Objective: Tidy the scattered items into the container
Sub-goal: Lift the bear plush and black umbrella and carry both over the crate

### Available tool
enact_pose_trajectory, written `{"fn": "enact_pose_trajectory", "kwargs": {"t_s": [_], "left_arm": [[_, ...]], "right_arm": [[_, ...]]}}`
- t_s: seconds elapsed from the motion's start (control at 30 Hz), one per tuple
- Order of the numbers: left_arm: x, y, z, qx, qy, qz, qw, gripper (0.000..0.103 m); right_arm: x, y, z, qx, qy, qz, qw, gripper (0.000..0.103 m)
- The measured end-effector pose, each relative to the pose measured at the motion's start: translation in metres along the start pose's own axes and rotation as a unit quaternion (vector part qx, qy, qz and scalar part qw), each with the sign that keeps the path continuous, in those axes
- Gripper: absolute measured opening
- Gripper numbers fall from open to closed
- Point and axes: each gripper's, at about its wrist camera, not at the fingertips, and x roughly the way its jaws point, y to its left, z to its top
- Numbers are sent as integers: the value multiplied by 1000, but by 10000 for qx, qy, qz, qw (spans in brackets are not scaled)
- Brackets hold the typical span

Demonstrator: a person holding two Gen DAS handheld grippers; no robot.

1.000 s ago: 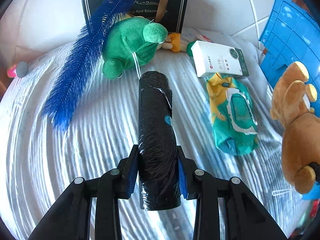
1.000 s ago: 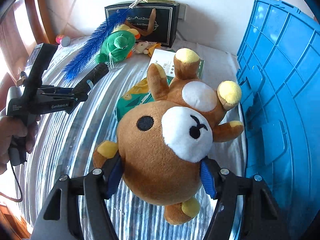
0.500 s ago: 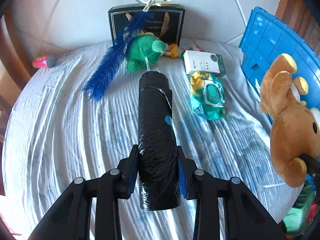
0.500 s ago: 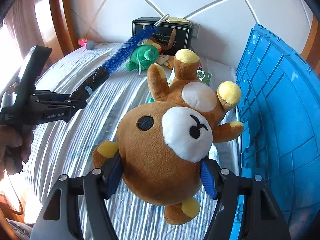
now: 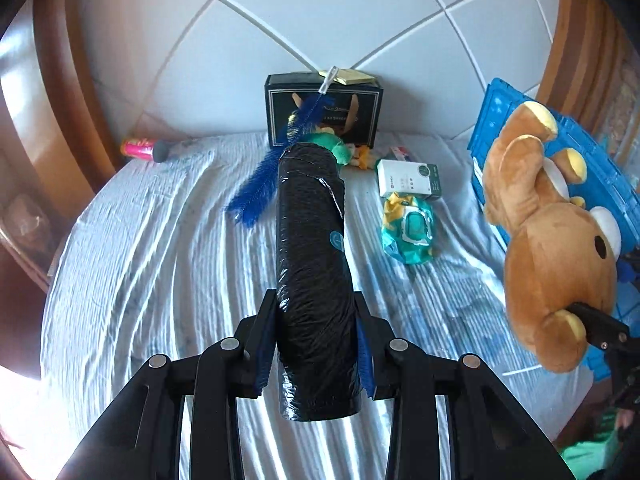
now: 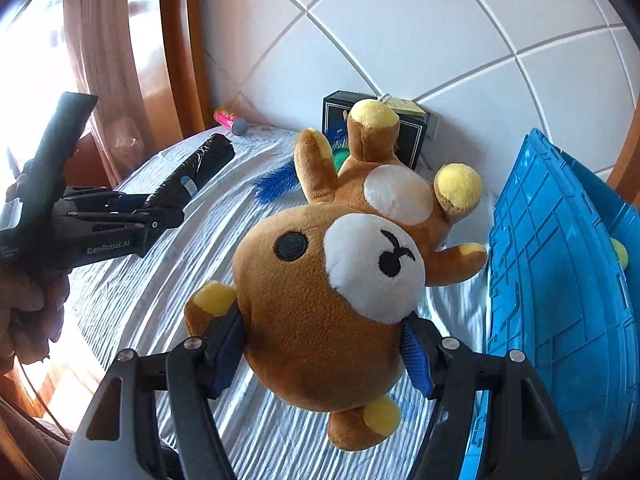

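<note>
My left tool (image 5: 316, 344) clamps a black roll (image 5: 314, 264); my right tool (image 6: 324, 356) grips the brown bear (image 6: 332, 288), with the blue container (image 6: 560, 280) just right of it.

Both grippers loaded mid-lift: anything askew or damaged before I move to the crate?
The black roll in the left gripper has torn, peeling wrap near its far end. The brown teddy bear, clamped by its head in the right gripper, hangs tilted. Blue crate looks intact.
</note>
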Motion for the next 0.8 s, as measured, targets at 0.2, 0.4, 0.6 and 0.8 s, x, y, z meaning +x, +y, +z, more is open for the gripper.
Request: {"fn": "enact_pose_trajectory", "kwargs": {"t_s": [0.2,0.4,0.6,0.8], "left_arm": [[-35,-4,-1,-84,-225,119,9996,33],[-61,-10,2,-151,-423,270,9986,33],[-83,-28,12,-71,-638,341,9974,33],[-97,-62,31,159,-873,283,9957,33]], "right_arm": [[-25,2,6,-118,-248,123,9995,67],[-49,-7,6,-139,-450,163,9988,67],[-76,-30,4,-77,-675,93,9976,67],[-102,-62,1,84,-913,-55,9958,67]]}}
